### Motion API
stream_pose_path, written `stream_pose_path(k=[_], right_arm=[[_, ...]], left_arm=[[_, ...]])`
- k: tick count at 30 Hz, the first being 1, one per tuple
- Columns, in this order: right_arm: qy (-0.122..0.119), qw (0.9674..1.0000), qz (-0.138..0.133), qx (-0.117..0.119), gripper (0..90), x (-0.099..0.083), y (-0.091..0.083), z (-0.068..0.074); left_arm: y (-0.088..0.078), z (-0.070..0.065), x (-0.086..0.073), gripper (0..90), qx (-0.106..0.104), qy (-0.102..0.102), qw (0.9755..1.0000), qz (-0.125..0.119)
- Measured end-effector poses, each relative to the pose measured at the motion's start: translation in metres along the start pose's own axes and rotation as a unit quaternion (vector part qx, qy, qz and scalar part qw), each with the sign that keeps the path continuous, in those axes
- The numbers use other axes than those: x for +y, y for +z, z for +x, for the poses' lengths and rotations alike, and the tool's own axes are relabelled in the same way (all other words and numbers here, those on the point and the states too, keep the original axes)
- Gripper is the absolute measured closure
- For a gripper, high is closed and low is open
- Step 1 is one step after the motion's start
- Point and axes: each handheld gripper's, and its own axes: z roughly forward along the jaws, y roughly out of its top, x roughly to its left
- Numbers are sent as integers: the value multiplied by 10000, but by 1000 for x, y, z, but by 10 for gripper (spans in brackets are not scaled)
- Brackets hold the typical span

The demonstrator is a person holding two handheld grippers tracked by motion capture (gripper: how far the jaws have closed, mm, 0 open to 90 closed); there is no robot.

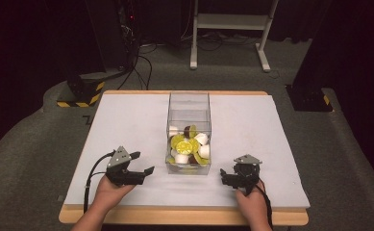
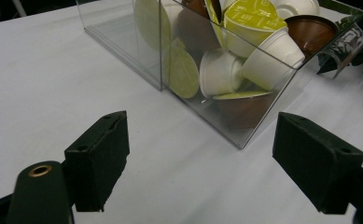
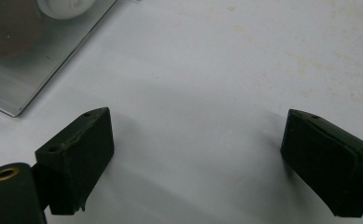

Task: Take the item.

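Both grippers, left [image 1: 143, 163] and right [image 1: 224, 175], hold their fingers apart and empty beside the clear box [image 1: 189, 132]; a careless reach could spill its capsules [image 1: 188, 144].

A clear box [image 1: 188, 132] stands at the table's [image 1: 127, 120] centre with capsules [image 1: 188, 143] heaped in its near end. The left gripper [image 1: 142, 163] sits at its eight o'clock, the right gripper [image 1: 226, 177] at four o'clock, both apart from it
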Motion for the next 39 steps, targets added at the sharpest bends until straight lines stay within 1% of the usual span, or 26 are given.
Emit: stream_pose_path(k=[1,4,8,9,12,16,18,19,20,23,28,29,32,33,39], right_arm=[[1,10000,1,0,95,0,0,0],[-1,10000,-1,0,96,0,0,0],[1,10000,0,1,96,0,0,0],[0,10000,3,5,96,0,0,0],[-2,10000,3,5,96,0,0,0],[-3,10000,3,5,97,0,0,0],[-3,10000,1,5,97,0,0,0],[-4,10000,0,5,98,0,0,0],[-5,10000,0,6,98,0,0,0],[-8,10000,-2,7,99,0,0,0],[2,10000,1,8,100,0,0,0],[3,10000,-3,5,100,0,0,0],[-9,10000,-4,10,101,0,0,0],[-9,10000,-3,11,101,0,0,0],[-9,10000,-5,11,101,0,0,0]], left_arm=[[1,-1,1,190,-9,-25,10000,-25],[2,-4,4,191,-45,15,10000,-32],[4,-8,9,194,-93,17,9999,-60],[5,-10,10,195,-107,-33,9999,-106],[5,-12,13,196,-136,22,9999,-86],[7,-13,15,198,-174,34,9998,-87],[9,-15,17,199,-210,-27,9997,-134],[9,-15,17,200,-216,-1,9997,-96],[10,-15,17,199,-216,-35,9997,-106],[11,-16,19,201,-227,-49,9997,-118],[13,-19,23,203,-271,0,9996,-122],[13,-19,24,204,-286,51,9995,-100],[15,-23,27,205,-324,-16,9993,-163],[15,-23,28,206,-327,16,9994,-145],[19,-27,33,208,-387,40,9991,-142]])
